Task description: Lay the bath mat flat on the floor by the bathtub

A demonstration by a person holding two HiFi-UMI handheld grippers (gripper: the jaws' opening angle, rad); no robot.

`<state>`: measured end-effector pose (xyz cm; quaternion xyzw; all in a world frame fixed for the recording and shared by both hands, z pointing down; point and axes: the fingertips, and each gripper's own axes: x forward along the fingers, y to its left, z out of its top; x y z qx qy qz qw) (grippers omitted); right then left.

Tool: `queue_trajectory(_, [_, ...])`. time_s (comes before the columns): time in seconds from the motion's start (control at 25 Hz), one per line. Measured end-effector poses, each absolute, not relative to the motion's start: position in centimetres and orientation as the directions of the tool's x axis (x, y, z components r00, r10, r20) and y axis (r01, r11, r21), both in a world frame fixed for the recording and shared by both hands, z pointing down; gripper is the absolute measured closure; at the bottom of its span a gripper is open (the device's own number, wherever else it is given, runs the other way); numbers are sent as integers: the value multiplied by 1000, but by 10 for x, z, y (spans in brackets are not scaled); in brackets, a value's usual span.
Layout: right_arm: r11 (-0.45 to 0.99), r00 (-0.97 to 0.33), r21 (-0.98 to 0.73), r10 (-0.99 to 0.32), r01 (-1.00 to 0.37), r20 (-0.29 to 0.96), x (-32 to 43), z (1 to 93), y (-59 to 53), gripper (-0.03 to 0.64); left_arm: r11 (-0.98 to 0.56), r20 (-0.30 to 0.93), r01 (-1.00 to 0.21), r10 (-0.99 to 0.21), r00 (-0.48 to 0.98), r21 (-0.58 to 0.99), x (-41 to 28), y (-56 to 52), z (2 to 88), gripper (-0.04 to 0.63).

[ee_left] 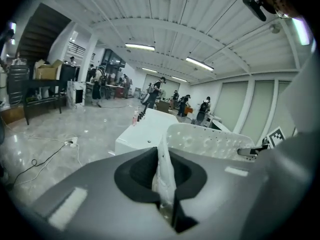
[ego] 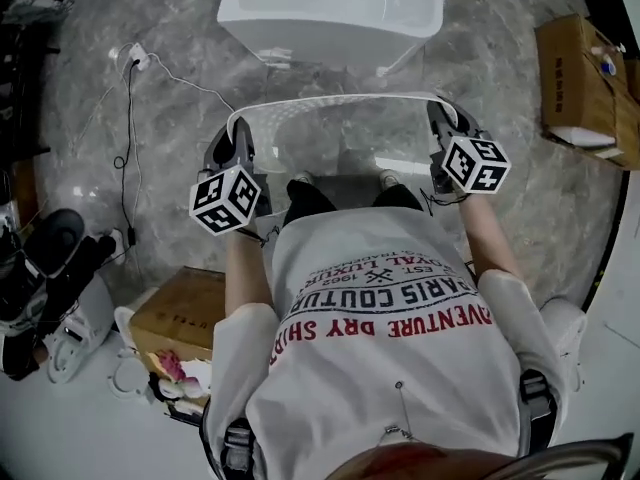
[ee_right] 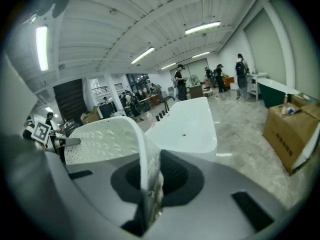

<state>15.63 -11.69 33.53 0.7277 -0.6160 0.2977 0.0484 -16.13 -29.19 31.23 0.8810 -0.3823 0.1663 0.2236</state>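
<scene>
A white, translucent bath mat (ego: 335, 133) with small holes and bumps hangs stretched in the air between my two grippers, in front of the white bathtub (ego: 330, 8). My left gripper (ego: 240, 133) is shut on the mat's left corner (ee_left: 165, 171). My right gripper (ego: 440, 118) is shut on the right corner (ee_right: 148, 184). In both gripper views the mat (ee_left: 210, 141) (ee_right: 102, 139) runs sideways toward the other gripper, with the bathtub (ee_left: 145, 131) (ee_right: 187, 126) behind it. The grey marble floor (ego: 180, 128) lies below the mat.
A person's feet (ego: 345, 180) stand just under the mat. A power strip with a cable (ego: 135, 63) lies on the floor at left. Cardboard boxes stand at right (ego: 585, 88) and lower left (ego: 180, 313). Black equipment (ego: 45, 278) sits far left. Several people stand far off (ee_left: 155, 91).
</scene>
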Motion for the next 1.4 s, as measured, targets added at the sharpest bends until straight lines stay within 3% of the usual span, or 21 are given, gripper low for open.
queue_trajectory(0.32, [-419,228,-280,-821,-864,524,100,347,-135,601,-760,498,-599,-429,754,253,-181,-364,330,578])
queue_trajectory(0.6, [-482,264,-269,-776,-834,573,76,375,-142,601,-779,514,-582,-409,754,233,-190,-386,355,577])
queue_trajectory(0.96, [-453,237,-234,-761,-861,603,93,466,-158,601,-821,497,-544,-403,768,174,-174,-400,441,578])
queue_trajectory(1.4, [-359,215,-163,-804,-919,555,159,653,-189,601,-908,459,-419,-367,809,14,-114,-427,632,578])
